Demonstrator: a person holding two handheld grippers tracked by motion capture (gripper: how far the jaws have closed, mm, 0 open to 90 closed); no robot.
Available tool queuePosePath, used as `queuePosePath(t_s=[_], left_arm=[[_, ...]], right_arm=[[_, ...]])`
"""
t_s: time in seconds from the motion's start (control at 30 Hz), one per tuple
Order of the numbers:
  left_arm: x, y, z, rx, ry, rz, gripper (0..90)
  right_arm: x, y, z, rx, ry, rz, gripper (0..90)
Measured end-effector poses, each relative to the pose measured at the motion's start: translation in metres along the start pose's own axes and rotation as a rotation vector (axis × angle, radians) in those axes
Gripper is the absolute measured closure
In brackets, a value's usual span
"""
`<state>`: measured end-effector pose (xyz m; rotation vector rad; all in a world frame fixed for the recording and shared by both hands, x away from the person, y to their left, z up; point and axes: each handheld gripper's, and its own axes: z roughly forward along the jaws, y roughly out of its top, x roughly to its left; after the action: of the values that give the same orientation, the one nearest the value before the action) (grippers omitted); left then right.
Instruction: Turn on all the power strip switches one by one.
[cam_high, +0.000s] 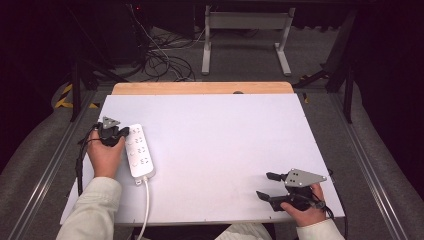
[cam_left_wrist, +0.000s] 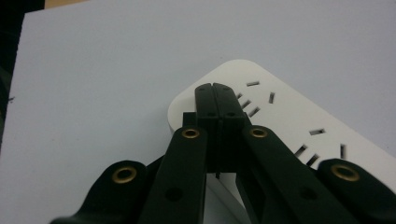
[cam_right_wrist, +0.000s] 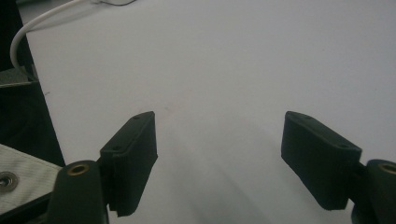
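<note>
White plastic, the oblong power strip (cam_high: 139, 151) with several socket rows lies flat near the left edge of my white counter (cam_high: 225, 145), cord (cam_high: 146, 210) trailing toward me. My left hand-held gripper (cam_left_wrist: 215, 93) presses clenched, empty jaws on its far end; I judge I'm nudging it, needing a steady push. My right hand-held gripper (cam_high: 266, 185) waits released, well apart.

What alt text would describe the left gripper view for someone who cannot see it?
The left hand-held gripper, jaws shut together, rests its tips over the end of a white power strip lying on a white table. Several socket slots show on the strip's top face.
</note>
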<state>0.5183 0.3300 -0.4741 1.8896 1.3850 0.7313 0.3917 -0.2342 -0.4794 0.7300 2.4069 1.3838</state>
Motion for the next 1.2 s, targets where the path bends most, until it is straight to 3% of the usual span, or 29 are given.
queuePosePath(t_s=[0.07,0.13,0.17,0.23,0.33,0.53,0.67,0.7,0.87,0.93,1.0,1.1,1.2], left_arm=[[-0.002,0.002,0.0,0.013,0.014,0.014,90.0],[-0.007,0.006,-0.002,0.022,0.043,0.063,90.0],[-0.007,0.007,-0.005,0.018,0.039,0.062,90.0],[-0.005,0.008,-0.015,-0.052,-0.014,0.02,90.0],[-0.008,0.011,-0.031,-0.101,-0.048,0.048,90.0],[-0.01,0.012,-0.055,-0.144,-0.094,0.053,89.9],[-0.019,0.009,-0.081,-0.222,-0.189,0.053,89.0],[-0.022,0.008,-0.089,-0.246,-0.207,0.054,75.4],[-0.034,-0.005,-0.121,-0.287,-0.313,0.098,64.5],[-0.039,-0.011,-0.128,-0.284,-0.384,0.066,58.4],[-0.044,-0.016,-0.134,-0.281,-0.422,0.062,51.5],[-0.052,-0.022,-0.14,-0.28,-0.409,0.121,42.9],[-0.057,-0.03,-0.144,-0.288,-0.413,0.146,34.4]], right_arm=[[0.0,0.0,0.0,0.001,0.003,-0.002,27.5],[0.0,0.0,0.0,-0.002,0.003,-0.001,27.5],[0.0,0.0,-0.001,-0.006,0.003,0.0,27.5],[-0.001,0.0,-0.001,-0.01,-0.002,0.003,27.5],[-0.002,0.0,-0.001,-0.008,-0.006,0.006,27.5],[-0.002,0.001,-0.001,-0.007,-0.011,0.004,27.5],[-0.002,0.001,-0.002,-0.013,-0.013,0.003,27.5],[-0.002,0.001,-0.002,-0.014,-0.012,0.004,27.4],[-0.001,0.001,-0.003,-0.02,-0.015,0.002,27.3],[-0.001,0.001,-0.004,-0.025,-0.016,0.008,27.1],[-0.001,0.001,-0.004,-0.029,-0.015,0.009,26.9],[-0.001,0.002,-0.004,-0.031,-0.013,0.008,26.8],[-0.001,0.002,-0.004,-0.032,-0.012,0.01,26.7]])
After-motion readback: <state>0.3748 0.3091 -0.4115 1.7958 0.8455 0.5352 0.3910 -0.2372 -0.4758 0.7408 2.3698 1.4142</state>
